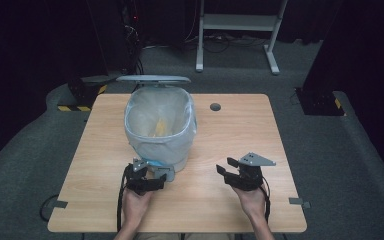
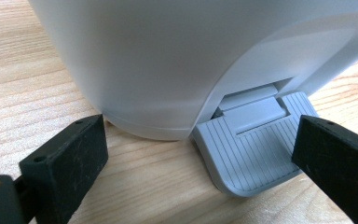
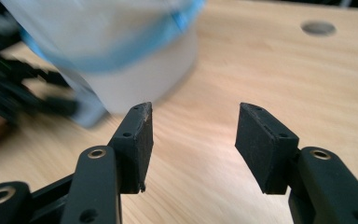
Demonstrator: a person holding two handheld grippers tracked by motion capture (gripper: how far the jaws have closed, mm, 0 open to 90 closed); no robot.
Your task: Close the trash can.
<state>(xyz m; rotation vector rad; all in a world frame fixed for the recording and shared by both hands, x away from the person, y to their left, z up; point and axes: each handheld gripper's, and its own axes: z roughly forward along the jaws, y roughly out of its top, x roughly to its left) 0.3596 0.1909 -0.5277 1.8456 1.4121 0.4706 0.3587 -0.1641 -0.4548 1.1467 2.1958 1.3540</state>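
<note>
Two black jaws of the left gripper (image 2: pixel 200 154) are seen spread wide and empty at the near edge of the left gripper view, one low at the left, the other at the right. Between them, slightly toward the right jaw, lies the grey ribbed pedal (image 2: pixel 249 149) of the bin (image 2: pixel 168 56); the right jaw is just beside the pedal's outer edge, though contact cannot be confirmed. The pedal juts from the bin's foot toward the near side of the table (image 2: pixel 23 79), its long axis running from the bin toward the person.

From the high view, the left gripper (image 1: pixel 150 176) is placed right at the near base of the bin (image 1: pixel 160 125), whose lid (image 1: pixel 153 79) is raised at the far side and whose bag (image 1: pixel 145 112) is open, with something yellow (image 1: pixel 161 126) inside.

The right gripper (image 1: pixel 230 170) is held well to the right, above bare wood, its jaws likewise parted with nothing between them; in its own view (image 3: pixel 193 126) the bin (image 3: pixel 135 70) is seen off to the left, blurred.

The left hand (image 1: pixel 136 202) is judged the nearer one to the pedal, which lies directly ahead of and below its jaws; a downward press on the ribbed surface appears to be the work in hand.
</note>
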